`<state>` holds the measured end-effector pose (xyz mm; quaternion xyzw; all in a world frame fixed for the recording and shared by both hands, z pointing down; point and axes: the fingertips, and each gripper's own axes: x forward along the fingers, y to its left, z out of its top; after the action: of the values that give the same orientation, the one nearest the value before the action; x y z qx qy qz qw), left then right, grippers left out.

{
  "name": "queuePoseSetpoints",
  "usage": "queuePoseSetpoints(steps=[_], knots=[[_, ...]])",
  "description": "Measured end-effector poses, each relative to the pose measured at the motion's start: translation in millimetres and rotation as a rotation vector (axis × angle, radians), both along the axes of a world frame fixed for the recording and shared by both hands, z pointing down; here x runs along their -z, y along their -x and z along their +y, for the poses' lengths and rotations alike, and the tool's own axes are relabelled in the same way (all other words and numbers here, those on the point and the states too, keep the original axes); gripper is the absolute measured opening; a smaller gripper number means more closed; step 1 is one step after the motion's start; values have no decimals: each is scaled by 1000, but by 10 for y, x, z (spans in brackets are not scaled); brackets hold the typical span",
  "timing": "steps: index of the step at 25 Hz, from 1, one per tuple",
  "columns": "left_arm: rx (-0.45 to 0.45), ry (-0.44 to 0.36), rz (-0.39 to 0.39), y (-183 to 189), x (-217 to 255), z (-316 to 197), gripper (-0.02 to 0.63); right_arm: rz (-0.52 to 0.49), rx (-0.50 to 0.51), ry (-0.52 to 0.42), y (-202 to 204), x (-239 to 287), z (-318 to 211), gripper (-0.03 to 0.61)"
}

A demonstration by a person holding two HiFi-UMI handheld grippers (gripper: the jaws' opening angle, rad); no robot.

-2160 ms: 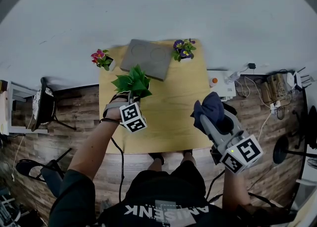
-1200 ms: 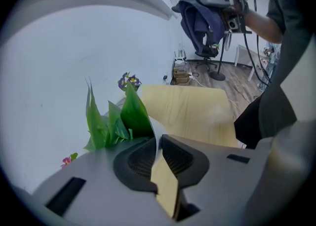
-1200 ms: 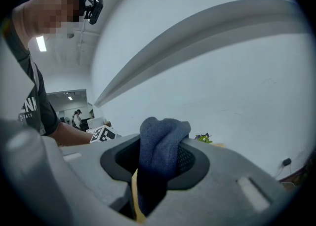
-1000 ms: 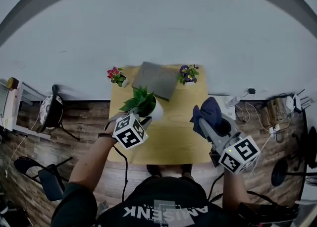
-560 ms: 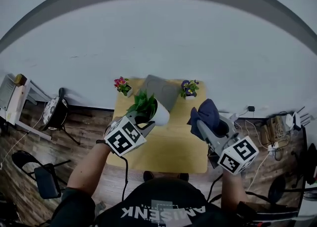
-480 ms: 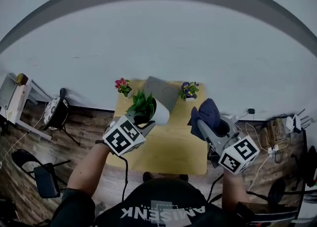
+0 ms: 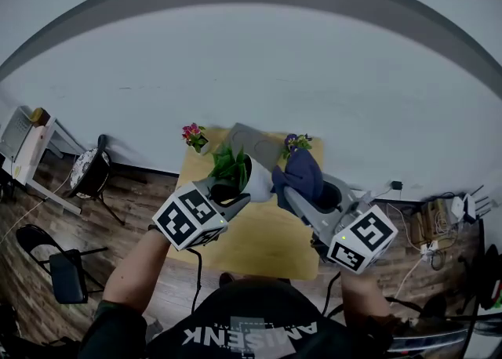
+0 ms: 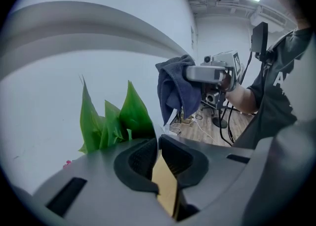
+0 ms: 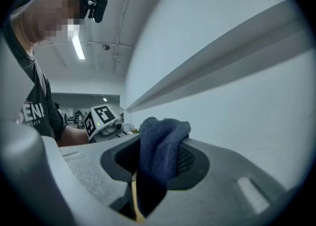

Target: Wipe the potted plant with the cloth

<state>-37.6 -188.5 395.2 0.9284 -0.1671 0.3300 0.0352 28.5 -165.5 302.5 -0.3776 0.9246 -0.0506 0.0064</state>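
Over a yellow wooden table (image 7: pixel 263 236) by a pale wall, the left gripper (image 7: pixel 238 194), its jaws having just been closing to a narrow gap, is pinching the rim of the potted plant (image 7: pixel 234 166), which is being held up; the right gripper (image 7: pixel 290 193) is being clamped on the dark blue cloth (image 7: pixel 303 172), just beside the pot.

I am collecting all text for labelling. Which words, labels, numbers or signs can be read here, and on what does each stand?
"SEN": white letters on the person's dark shirt; the rest of the word is cut off.
Shirt print in the head view: upside down, too blurred to read.
Two marker cubes: black-and-white square patterns, no letters.
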Motion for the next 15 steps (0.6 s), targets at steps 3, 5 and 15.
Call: queuePoseSetpoints(steps=[3,5,15], knots=[[28,13,9,-38,92,25,28,7,71,-12,229,35,-17,130],[26,38,16,-63,158,88,28,11,103,-15,340,42,-27,130],[61,74,117,-67,330,194,21,46,167,-31,634,-10,-36,130]])
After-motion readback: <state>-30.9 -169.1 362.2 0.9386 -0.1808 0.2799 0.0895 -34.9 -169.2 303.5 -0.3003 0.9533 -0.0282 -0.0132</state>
